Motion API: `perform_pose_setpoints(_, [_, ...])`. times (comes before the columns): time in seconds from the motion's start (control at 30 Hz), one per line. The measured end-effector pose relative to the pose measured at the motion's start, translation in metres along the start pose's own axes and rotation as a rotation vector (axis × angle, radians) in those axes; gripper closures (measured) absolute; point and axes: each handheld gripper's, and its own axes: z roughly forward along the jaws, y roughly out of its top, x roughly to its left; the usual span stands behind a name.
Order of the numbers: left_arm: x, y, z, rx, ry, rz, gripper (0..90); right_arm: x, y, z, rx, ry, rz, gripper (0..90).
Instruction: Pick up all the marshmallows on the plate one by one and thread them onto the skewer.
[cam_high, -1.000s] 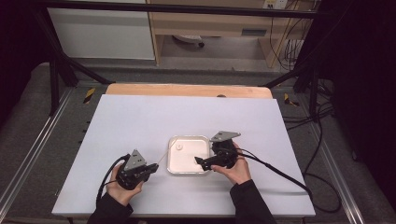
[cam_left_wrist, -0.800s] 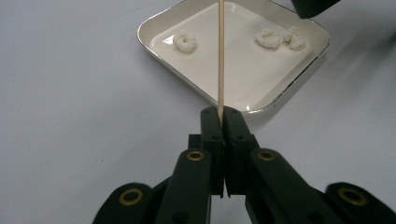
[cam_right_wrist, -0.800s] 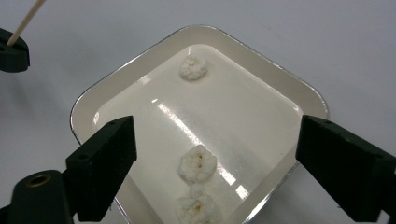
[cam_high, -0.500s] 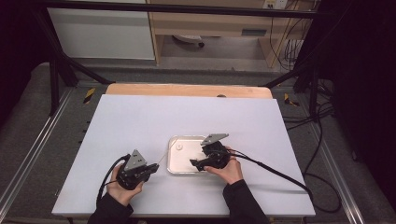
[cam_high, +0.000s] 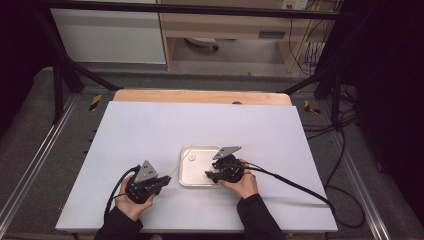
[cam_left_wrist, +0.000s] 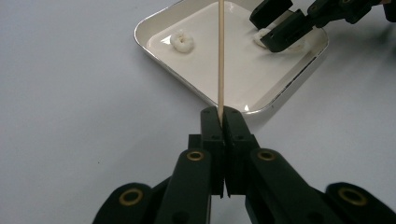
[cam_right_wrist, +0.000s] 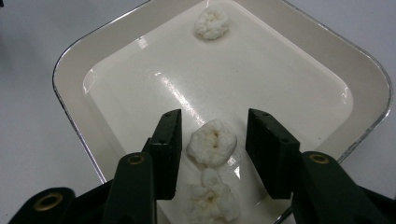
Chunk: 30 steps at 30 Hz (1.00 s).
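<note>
marshmallow piece (cam_right_wrist: 211, 142) lies in the white tray (cam_right_wrist: 299, 51) on the tabletop (cam_high: 150, 130), between the jaws of the right claw (cam_right_wrist: 212, 147), which have just been closing and stand apart, not touching it. left claw (cam_left_wrist: 222, 116) is clamped on a wooden skewer (cam_left_wrist: 220, 56) pointing over the tray.

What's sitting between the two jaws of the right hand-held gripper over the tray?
A white popcorn-like puff lies between the jaws of the right hand-held gripper, apart from both, on the white tray. The right gripper view shows this; the jaws have just been closing.
</note>
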Motion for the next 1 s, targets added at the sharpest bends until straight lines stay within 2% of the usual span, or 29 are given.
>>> perform_pose_setpoints(0.13, [-0.001,0.0,0.0,-0.004,0.001,0.002,88.6,0.0,0.0,-0.001,0.002,-0.005,-0.007,62.9])
perform_pose_setpoints(0.37, [-0.002,0.0,0.0,-0.006,0.0,0.004,88.6,0.003,-0.002,0.0,-0.01,-0.016,-0.01,66.6])
perform_pose_setpoints(0.6, [-0.003,0.001,0.0,-0.012,0.0,0.006,88.6,0.002,-0.001,-0.001,-0.02,-0.012,0.011,69.6])
perform_pose_setpoints(0.8, [-0.004,0.001,0.0,-0.021,-0.001,0.008,88.6,0.0,0.004,-0.01,-0.047,0.006,0.029,71.0])
perform_pose_setpoints(1.0, [-0.007,0.001,0.0,-0.037,-0.012,0.011,88.6,-0.003,0.011,-0.026,-0.101,0.044,0.053,71.5])
